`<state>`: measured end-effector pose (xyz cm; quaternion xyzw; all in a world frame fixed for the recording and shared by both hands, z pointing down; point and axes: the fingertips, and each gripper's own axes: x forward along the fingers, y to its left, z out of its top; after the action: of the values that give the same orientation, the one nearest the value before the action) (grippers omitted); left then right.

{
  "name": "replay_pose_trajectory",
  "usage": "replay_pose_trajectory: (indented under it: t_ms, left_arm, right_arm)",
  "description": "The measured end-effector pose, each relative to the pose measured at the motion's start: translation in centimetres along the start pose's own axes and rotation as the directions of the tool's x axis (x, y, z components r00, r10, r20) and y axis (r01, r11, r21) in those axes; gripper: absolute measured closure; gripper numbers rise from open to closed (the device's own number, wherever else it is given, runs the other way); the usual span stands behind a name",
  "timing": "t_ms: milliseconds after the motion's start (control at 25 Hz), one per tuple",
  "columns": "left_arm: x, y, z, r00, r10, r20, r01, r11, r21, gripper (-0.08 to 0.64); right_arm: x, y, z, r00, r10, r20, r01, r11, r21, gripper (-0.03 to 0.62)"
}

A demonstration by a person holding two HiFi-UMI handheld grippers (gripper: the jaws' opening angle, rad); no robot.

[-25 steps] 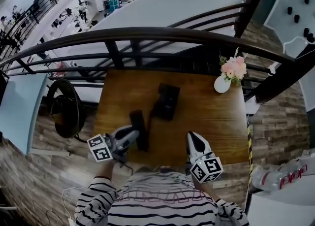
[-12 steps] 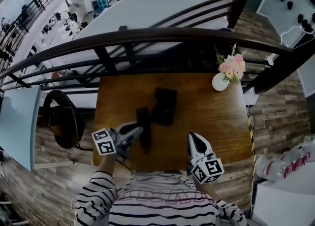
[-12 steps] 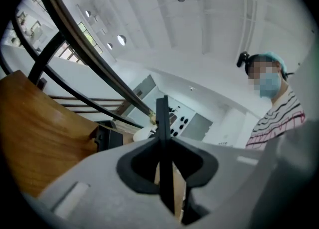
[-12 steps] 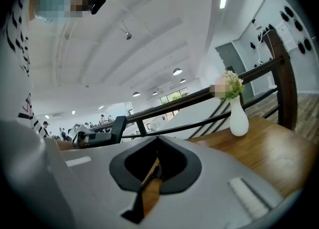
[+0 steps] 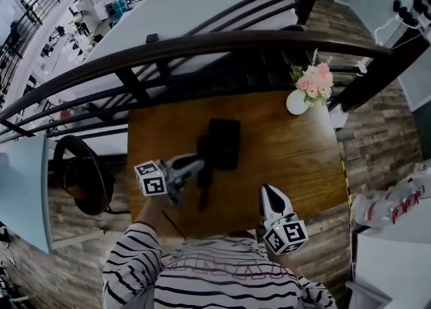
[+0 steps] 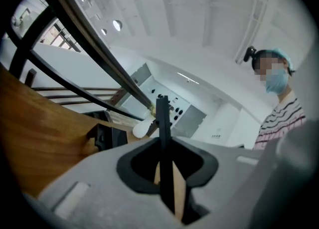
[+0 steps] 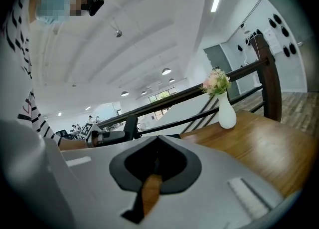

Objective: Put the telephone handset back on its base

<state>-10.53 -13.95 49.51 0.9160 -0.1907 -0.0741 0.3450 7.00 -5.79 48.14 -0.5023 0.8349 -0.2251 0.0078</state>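
Observation:
The black telephone base (image 5: 224, 143) sits on the wooden table (image 5: 296, 159) near its middle. My left gripper (image 5: 198, 165) is shut on the black handset (image 5: 203, 193), which hangs lengthwise just left of the base and a little above the table. In the left gripper view the handset (image 6: 162, 115) stands edge-on between the jaws of the left gripper (image 6: 163, 145), with the base (image 6: 106, 136) beyond to the left. My right gripper (image 5: 267, 190) rests over the table's near right part, shut and empty; the right gripper (image 7: 155, 162) shows nothing between its jaws.
A white vase with pink flowers (image 5: 298, 101) stands at the table's far right corner. A dark curved railing (image 5: 202, 46) runs behind the table. A round black seat (image 5: 81, 174) stands to the table's left. The person's striped sleeves sit at the near edge.
My left gripper has carried the handset forward and to the right, closer to the base. The right gripper has stayed near the table's front edge.

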Motion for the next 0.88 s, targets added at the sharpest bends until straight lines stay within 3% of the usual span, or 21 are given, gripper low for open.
replay_pose_trajectory:
  t_ms: [480,880]
  left_arm:
    - [2.8,7.1,-0.6,1.000,0.014,-0.004,-0.014,0.999,-0.031,0.489]
    - [5.1,11.8,-2.1,0.993,0.030,-0.113,-0.034,0.999,-0.036,0.489]
  right_arm:
    - [-0.3,-0.4,-1.9,0.997,-0.060,-0.038,0.060,0.998,0.015,0.592]
    - [1.0,-0.8,-2.8,0.997,-0.058,-0.058,0.059,0.998,0.017,0.592]
